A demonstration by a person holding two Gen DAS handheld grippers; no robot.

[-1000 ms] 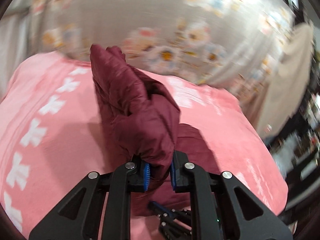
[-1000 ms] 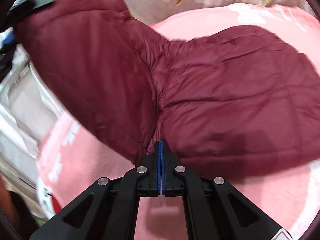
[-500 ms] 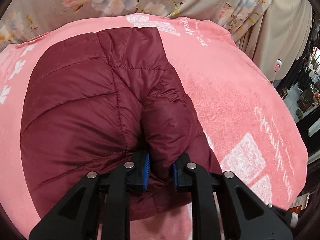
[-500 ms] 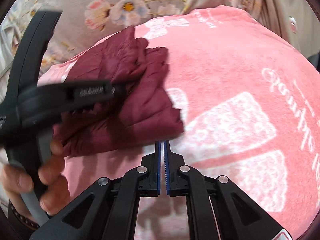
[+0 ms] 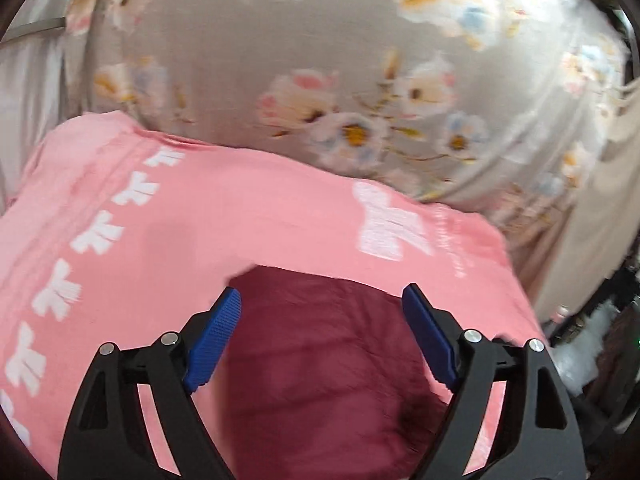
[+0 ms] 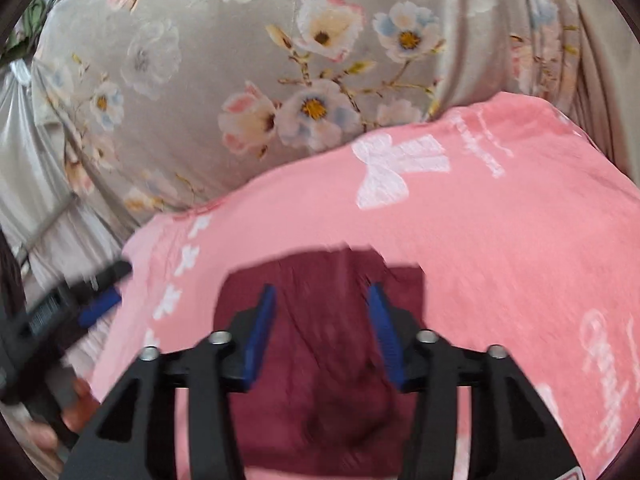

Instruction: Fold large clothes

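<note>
We see the dark maroon quilted puffer jacket (image 5: 320,360) lying folded into a compact bundle on the pink fleece blanket with white bow prints (image 5: 200,220) that covers the surface. The bundle sits toward the near edge of the surface, with open pink blanket beyond it up to the far edge and more of it off to the right side. Its far edge looks roughly straight in the right wrist view, where the jacket (image 6: 320,360) shows stitched panels and a darker hollow low in its middle.

Our left claw (image 5: 320,300) hangs just above the jacket with its blue ribbed pads spread wide and its jaws opening; the maroon fabric shows below the gap, but neither pad presses on it. Our right claw (image 6: 322,300) is likewise over the bundle, its jaws opening, the blue pads parted with jacket fabric showing beneath them and no cloth pinched.

In the right wrist view the left claw (image 6: 100,296) appears blurred at the left edge of the surface, and a hand (image 6: 60,408) grips its black handle lower down. Behind the far edge of the surface hangs a grey-beige curtain printed with pale flowers (image 6: 280,80). At the right of the left wrist view a plain beige cloth (image 5: 592,232) hangs, with dim clutter beyond it that we cannot make out.
</note>
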